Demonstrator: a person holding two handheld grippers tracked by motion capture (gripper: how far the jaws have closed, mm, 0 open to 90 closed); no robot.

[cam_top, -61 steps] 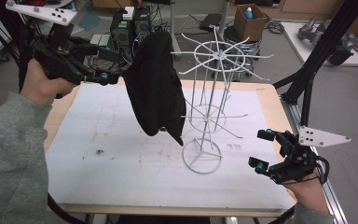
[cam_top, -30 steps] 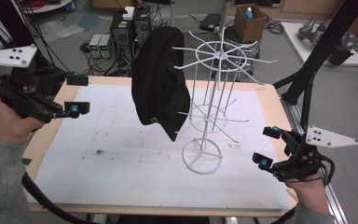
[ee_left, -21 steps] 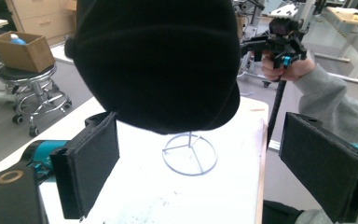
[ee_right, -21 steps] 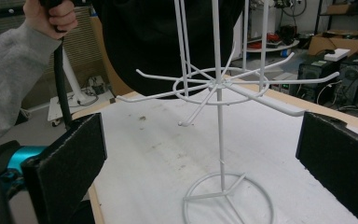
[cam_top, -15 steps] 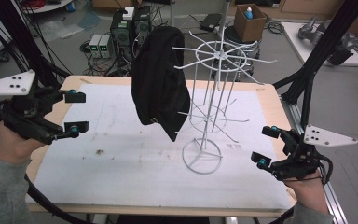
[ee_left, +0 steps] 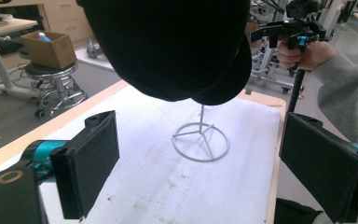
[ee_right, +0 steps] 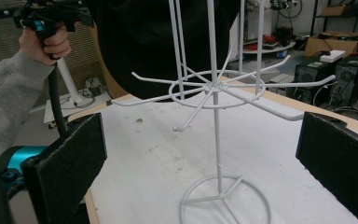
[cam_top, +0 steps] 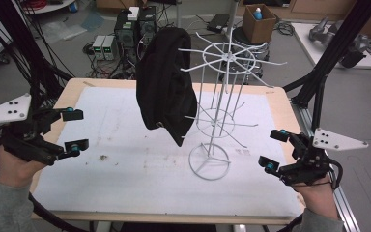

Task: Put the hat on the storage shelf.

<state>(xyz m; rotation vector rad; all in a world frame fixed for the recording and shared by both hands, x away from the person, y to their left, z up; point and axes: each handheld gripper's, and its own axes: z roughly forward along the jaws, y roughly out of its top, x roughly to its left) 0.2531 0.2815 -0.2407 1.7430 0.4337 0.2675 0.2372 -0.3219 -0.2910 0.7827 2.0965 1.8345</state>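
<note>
Overhead, black cap (cam_top: 166,92) on white wire rack (cam_top: 222,104); left gripper (cam_top: 72,130) and right gripper (cam_top: 273,150) wide apart, empty.

Cap (cam_top: 166,92) hung on rack (cam_top: 217,116) left side; rack standing on tabletop (cam_top: 125,183), between hand-held grippers.

Floor: grey, strewn with cables (cam_top: 101,29)
Stool: cardboard box (cam_top: 260,21) on top
Electronics: computer towers (cam_top: 136,26) behind counter (cam_top: 280,104)
Frame: black struts (cam_top: 335,46)
</note>
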